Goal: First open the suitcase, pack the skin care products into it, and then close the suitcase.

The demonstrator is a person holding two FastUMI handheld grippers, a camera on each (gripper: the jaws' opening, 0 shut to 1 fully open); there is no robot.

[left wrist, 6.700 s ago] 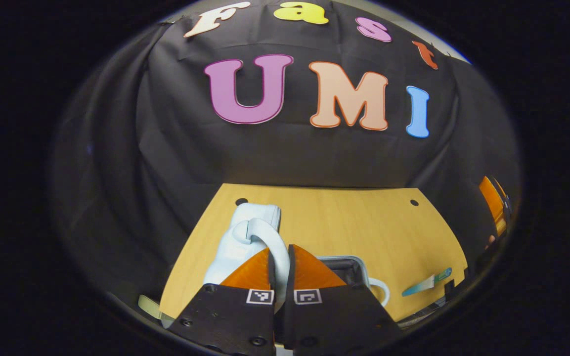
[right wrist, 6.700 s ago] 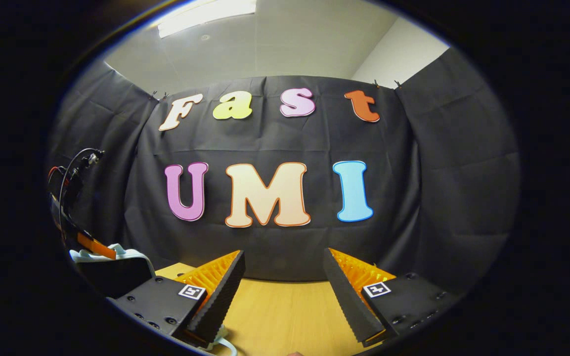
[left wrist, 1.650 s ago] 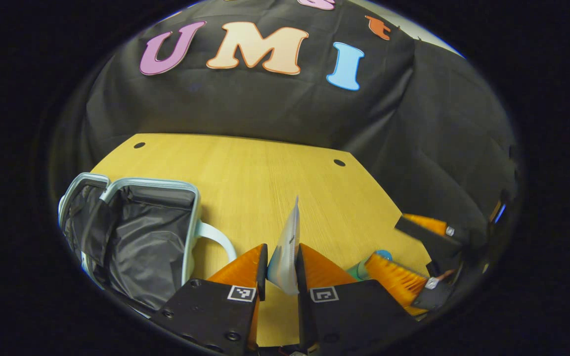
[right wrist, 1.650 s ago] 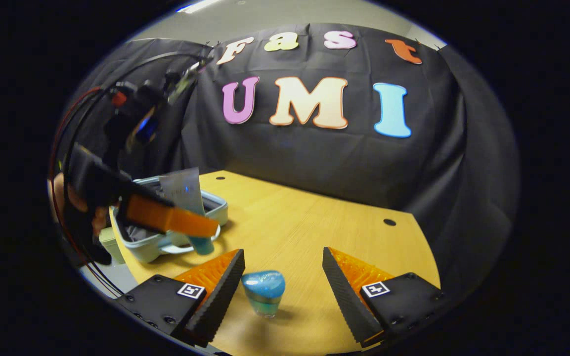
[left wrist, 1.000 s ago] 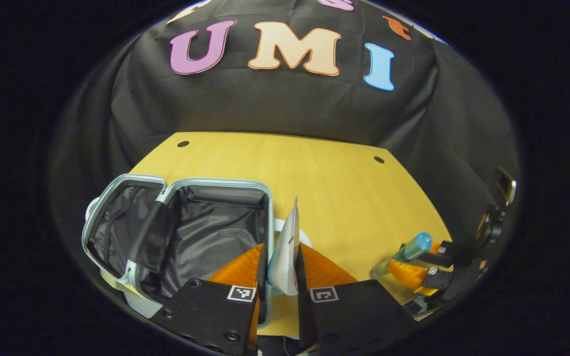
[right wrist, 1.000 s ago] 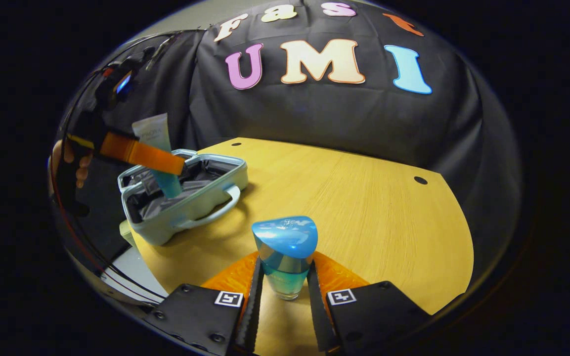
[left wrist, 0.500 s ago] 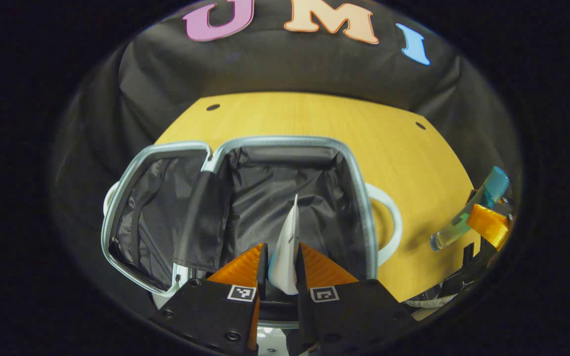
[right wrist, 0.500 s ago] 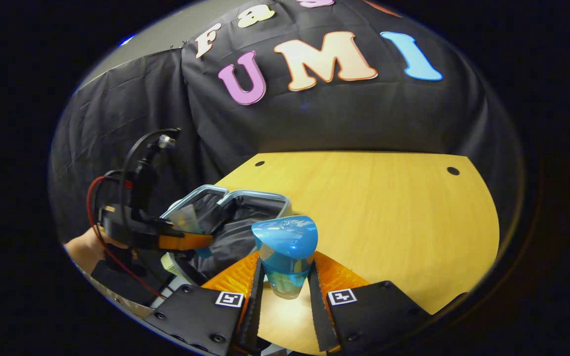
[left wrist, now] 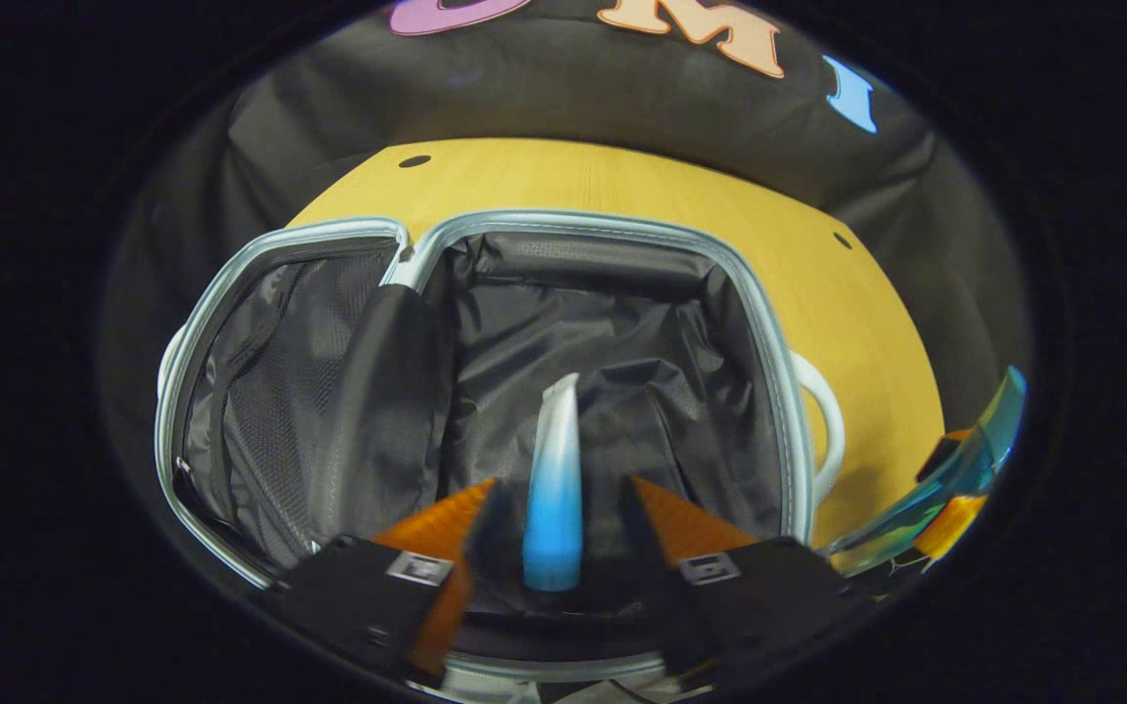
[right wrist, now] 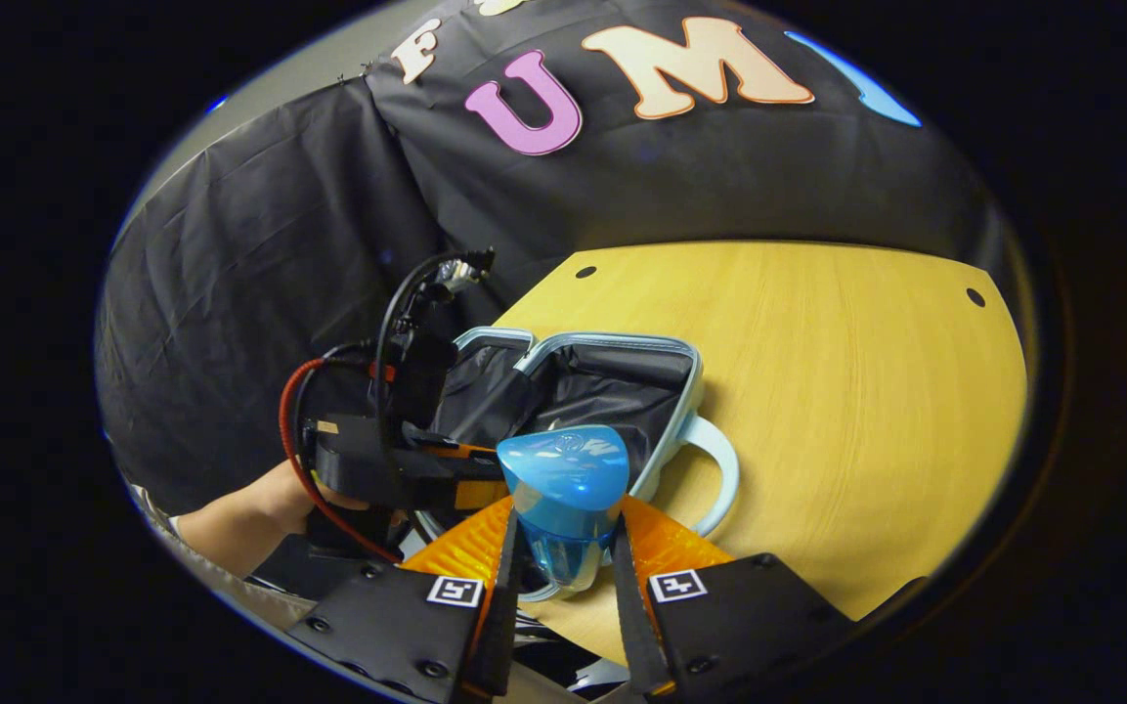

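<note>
Between the parted fingers of the left gripper (left wrist: 555,533): cream tube (left wrist: 553,489), touching neither, over the open suitcase (left wrist: 485,235) lining beyond. Right gripper (right wrist: 563,577) clamped on blue-capped bottle (right wrist: 563,499); suitcase just past it on the table (right wrist: 866,391).

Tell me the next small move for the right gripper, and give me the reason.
Probably carry the blue-capped bottle the rest of the way over the open suitcase and lower it in. The right gripper is shut on the bottle above the table edge, while the left gripper has opened and the tube sits over the dark lining.
</note>
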